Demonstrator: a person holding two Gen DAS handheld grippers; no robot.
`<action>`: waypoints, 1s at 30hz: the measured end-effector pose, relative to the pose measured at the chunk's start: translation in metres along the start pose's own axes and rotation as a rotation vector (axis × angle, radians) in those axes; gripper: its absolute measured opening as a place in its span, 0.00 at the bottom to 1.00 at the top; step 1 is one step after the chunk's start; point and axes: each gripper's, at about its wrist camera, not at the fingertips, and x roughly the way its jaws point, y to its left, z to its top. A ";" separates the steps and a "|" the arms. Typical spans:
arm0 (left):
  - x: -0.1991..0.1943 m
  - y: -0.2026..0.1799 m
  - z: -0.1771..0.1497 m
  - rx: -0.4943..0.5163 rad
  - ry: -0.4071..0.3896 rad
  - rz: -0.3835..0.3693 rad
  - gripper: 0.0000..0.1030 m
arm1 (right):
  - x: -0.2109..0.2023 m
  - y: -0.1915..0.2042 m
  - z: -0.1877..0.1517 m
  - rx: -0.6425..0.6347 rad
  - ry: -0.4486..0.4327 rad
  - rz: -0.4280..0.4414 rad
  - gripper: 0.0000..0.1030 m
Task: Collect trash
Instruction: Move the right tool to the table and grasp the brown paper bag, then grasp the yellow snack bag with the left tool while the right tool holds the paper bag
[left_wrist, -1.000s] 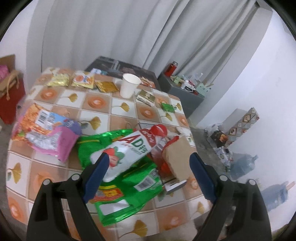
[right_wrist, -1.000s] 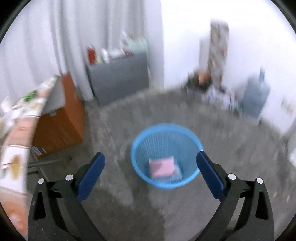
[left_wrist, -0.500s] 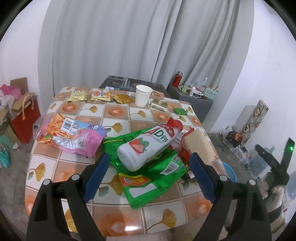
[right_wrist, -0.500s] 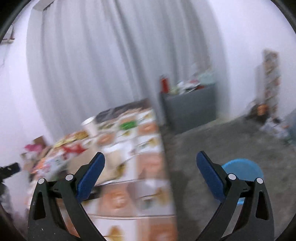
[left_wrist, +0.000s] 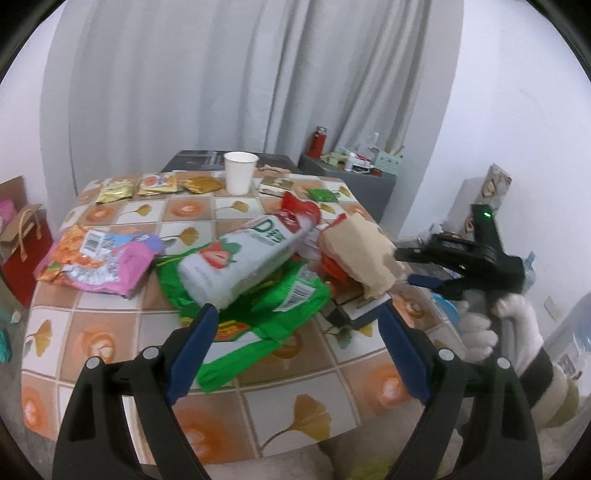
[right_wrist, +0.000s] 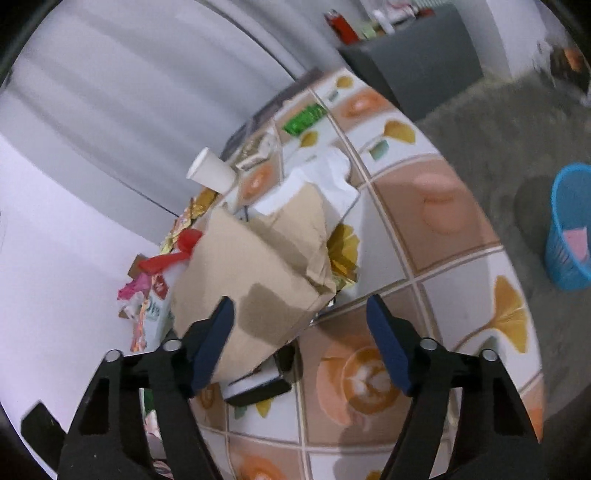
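On the near right part of the table (left_wrist: 110, 325), a crumpled brown paper bag (right_wrist: 255, 280) lies atop the litter pile, against a white pouch with a strawberry picture (left_wrist: 240, 262). The right gripper (right_wrist: 299, 336) has just been closing, yet its blue pads stand apart around the bag's near corner, not pressing it. A good grasp would probably bite deep into the folded paper, not the flimsy edge, then carry it to the blue mesh basket (right_wrist: 569, 236) on the floor at right. The left gripper (left_wrist: 295, 343) hovers wide apart and empty over a green foil wrapper (left_wrist: 266, 314). Writing: "D" and blurred characters on the pouch; a barcode on the pink and orange packet (left_wrist: 99, 258) far left.
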 end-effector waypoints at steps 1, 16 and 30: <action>0.003 -0.002 0.000 0.007 0.003 -0.003 0.84 | 0.004 0.000 0.001 0.012 0.012 0.005 0.60; 0.021 -0.022 0.003 0.055 0.032 -0.037 0.82 | -0.008 0.003 0.000 -0.005 0.026 0.063 0.03; 0.050 -0.056 0.020 0.151 0.060 -0.009 0.73 | -0.090 -0.060 -0.004 0.095 -0.135 0.128 0.02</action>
